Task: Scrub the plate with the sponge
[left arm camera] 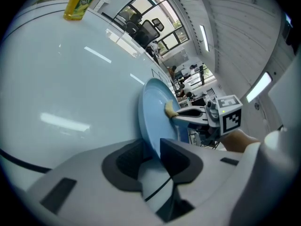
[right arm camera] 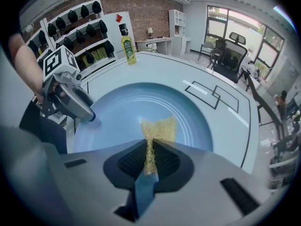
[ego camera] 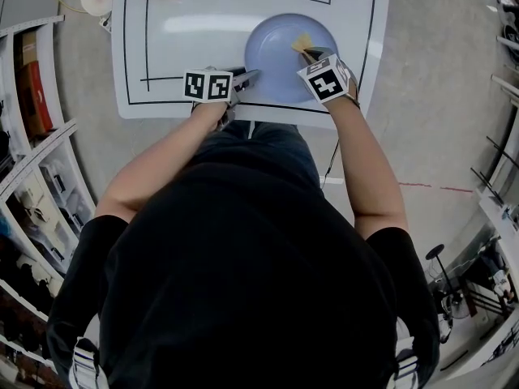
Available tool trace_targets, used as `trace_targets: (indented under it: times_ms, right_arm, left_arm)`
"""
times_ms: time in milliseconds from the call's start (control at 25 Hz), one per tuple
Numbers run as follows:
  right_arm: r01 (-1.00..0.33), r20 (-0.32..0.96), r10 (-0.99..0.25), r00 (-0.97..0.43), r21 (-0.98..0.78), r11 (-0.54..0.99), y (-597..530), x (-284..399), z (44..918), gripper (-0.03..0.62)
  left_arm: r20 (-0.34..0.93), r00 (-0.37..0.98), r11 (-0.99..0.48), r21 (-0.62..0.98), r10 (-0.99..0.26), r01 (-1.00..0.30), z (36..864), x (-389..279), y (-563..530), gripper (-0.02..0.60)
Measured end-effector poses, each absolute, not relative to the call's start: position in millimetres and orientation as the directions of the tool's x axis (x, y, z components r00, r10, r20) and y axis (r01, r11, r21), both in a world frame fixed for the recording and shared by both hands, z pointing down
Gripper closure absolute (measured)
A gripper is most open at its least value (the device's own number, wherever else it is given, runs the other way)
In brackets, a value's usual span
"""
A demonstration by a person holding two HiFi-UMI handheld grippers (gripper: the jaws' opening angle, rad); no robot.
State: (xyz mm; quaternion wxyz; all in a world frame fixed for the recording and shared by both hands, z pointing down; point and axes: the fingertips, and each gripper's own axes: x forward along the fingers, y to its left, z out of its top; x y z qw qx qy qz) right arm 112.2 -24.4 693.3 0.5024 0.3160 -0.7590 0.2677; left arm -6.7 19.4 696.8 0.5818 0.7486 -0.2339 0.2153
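Here, the left gripper (ego camera: pixel 252 75) pinched the blue plate (ego camera: pixel 274 63) at its eight o'clock rim on the white table (ego camera: pixel 203 39), while the right gripper (ego camera: pixel 306 53) squeezed the yellow sponge (ego camera: pixel 302 41) against the plate's one o'clock side.

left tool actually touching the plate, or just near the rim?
Touching. The left gripper view shows the rim of the plate pinched between the two pads of the left tool, with no gap on either side.

Bright strip lights (left arm camera: pixel 204 32) — table (ego camera: pixel 195 55) glare (edges fisheye-bent).
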Motion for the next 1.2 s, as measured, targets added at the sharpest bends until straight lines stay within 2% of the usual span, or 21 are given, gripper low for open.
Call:
trace_targets:
  times_ms: [560,1200]
  right_arm:
    - [-0.766,0.943,-0.178,-0.28,-0.108,0.634,37,115,695,0.56]
    - [-0.699,0.914,-0.113,-0.39,-0.214,0.682,50,47,695,0.559]
  left_arm:
    - [0.598,0.796,-0.197,0.773,-0.092,-0.603,700,-4,22,0.476]
    - [0.614,0.777,-0.128,0.767,-0.137,-0.628,701,-4,15,0.514]
